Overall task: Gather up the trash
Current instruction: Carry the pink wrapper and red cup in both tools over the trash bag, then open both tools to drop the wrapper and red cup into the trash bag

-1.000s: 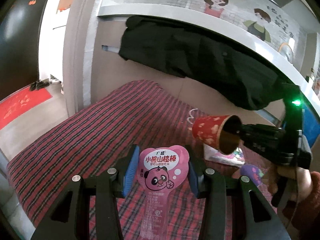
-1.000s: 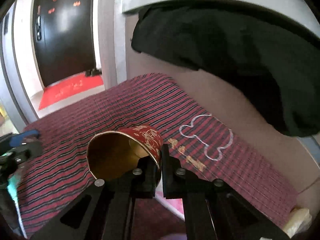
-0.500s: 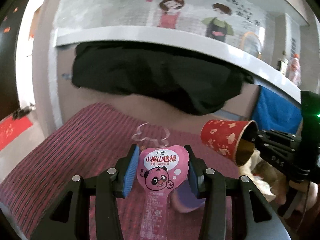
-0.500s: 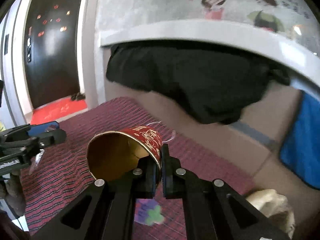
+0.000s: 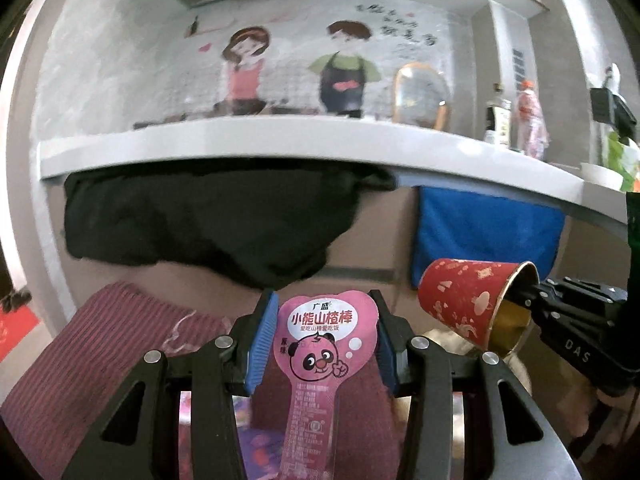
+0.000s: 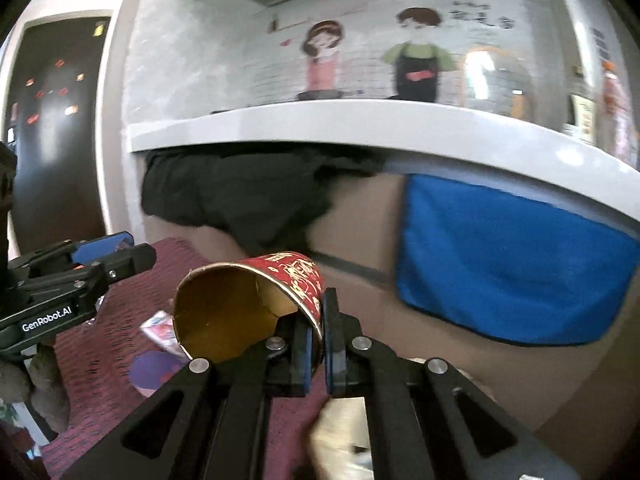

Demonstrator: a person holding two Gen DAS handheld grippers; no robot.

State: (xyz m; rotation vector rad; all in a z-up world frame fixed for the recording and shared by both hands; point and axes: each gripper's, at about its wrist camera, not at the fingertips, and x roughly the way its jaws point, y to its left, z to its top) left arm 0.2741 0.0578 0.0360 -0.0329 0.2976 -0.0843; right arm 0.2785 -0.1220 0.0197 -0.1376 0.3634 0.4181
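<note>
My left gripper (image 5: 326, 340) is shut on a pink panda snack wrapper (image 5: 326, 334), held upright between its blue pads. My right gripper (image 6: 318, 334) is shut on the rim of a red paper cup (image 6: 256, 302) that lies sideways, its mouth toward the camera. In the left wrist view the cup (image 5: 468, 300) and the right gripper (image 5: 520, 304) are at the right. In the right wrist view the left gripper (image 6: 116, 248) is at the left. Both are held up above a red striped cloth (image 5: 92, 352).
A white shelf (image 5: 280, 140) runs across above a black garment (image 5: 208, 220) and a blue cloth (image 5: 484, 232). Loose wrappers (image 6: 160, 328) and a purple piece (image 6: 154, 368) lie on the striped cloth (image 6: 108, 384). A pale crumpled thing (image 6: 340, 436) lies lower right.
Both grippers have swung to the right and tilted up, each keeping its load. The door and floor have left the left view; the wall mural and blue cloth have come in.
</note>
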